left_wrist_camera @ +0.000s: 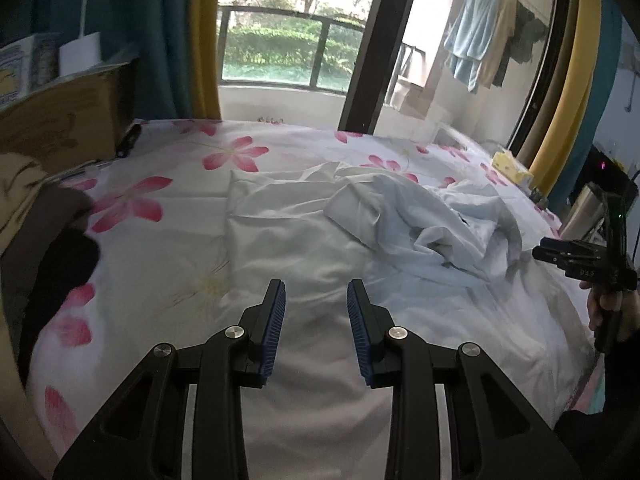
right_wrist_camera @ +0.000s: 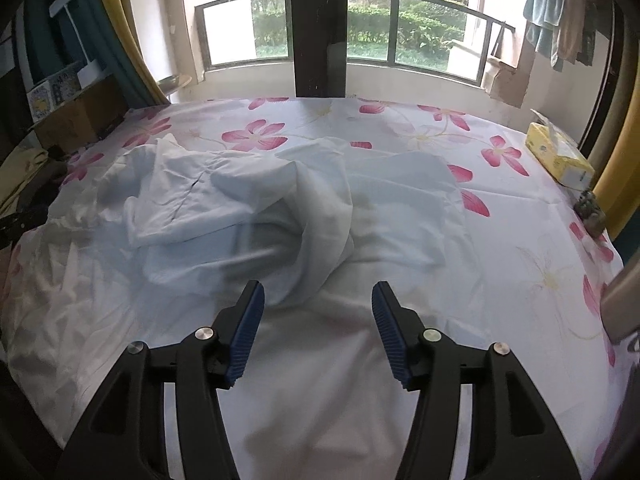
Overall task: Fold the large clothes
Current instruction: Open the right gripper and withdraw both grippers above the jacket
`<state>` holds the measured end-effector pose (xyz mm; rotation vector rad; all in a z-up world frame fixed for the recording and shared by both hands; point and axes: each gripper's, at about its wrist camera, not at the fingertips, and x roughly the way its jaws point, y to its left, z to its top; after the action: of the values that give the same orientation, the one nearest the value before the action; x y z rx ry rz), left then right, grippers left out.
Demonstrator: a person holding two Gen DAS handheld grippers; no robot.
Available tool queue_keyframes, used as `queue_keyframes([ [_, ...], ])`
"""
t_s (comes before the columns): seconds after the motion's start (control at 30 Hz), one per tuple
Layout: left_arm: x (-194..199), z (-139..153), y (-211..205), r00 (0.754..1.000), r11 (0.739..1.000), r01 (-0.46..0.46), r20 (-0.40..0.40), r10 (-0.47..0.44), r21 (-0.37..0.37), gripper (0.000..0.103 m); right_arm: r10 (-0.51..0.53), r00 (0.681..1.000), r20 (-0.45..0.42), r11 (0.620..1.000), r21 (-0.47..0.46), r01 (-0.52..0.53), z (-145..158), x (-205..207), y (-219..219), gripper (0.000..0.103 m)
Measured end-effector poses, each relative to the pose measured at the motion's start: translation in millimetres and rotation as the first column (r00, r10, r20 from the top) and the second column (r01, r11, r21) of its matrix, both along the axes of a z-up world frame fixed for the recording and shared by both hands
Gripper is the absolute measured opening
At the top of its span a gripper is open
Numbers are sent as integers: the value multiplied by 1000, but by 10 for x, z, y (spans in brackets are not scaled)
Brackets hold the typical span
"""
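Your left gripper (left_wrist_camera: 316,292), black with blue ribbed pads, hangs over the bed with its jaws partly apart and nothing between them; the pads touch no cloth. Your right gripper (right_wrist_camera: 318,296) is spread wider, also empty, poised above the near part of the large pale white-blue garment (right_wrist_camera: 248,216). That garment lies in the middle of the white bed sheet printed with pink flowers (right_wrist_camera: 500,216), one side spread fairly flat and the other side bunched into a loose, rumpled heap with a fold turned over on itself. In the left wrist view the heap sits to the right of the flat part, and your right hand (left_wrist_camera: 604,304) holds its gripper just beyond the garment's right edge. A yellow tissue box (right_wrist_camera: 560,156) rests near the far right corner of the bed, well apart from the garment.
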<state>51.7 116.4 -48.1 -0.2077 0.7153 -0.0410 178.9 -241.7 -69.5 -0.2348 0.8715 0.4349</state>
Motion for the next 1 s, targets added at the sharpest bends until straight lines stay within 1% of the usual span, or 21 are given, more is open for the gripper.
queue_keyframes([
  [0.13,-216,3,6,1000,1000,-13,25,13,-1,33,-11,1000,15,1000,1,11,31,-135,-54,57],
  [0.27,-404,-27,-20,1000,1000,-12,16,12,13,33,-22,1000,22,1000,-1,22,33,-259,-99,57],
  [0.37,-558,-58,-76,1000,999,-7,2,7,44,33,-32,999,29,999,-1,32,30,-356,-164,57],
  [0.47,-708,-88,-127,1000,998,-7,9,6,59,40,-55,998,31,998,-2,55,17,-448,-265,57],
  [0.57,-825,-110,-158,1000,1000,11,16,-12,26,47,-77,996,34,997,-2,77,14,-518,-366,57],
  [0.63,-873,-138,-180,1000,1000,9,8,-9,29,47,-88,995,38,996,-2,89,25,-556,-419,58],
  [0.77,-939,-250,-217,999,999,1,-37,1,34,47,-109,993,49,994,-8,109,48,-636,-519,58],
  [0.87,-1014,-320,-255,998,998,-16,-54,20,64,47,-130,990,53,991,-11,131,51,-700,-621,58],
  [0.97,-1053,-361,-277,997,996,-14,-73,21,87,47,-153,987,54,988,-11,154,44,-768,-738,58],
  [1.0,-1063,-372,-287,996,993,-16,-82,25,113,47,-163,985,53,986,-11,163,41,-798,-787,58],
])
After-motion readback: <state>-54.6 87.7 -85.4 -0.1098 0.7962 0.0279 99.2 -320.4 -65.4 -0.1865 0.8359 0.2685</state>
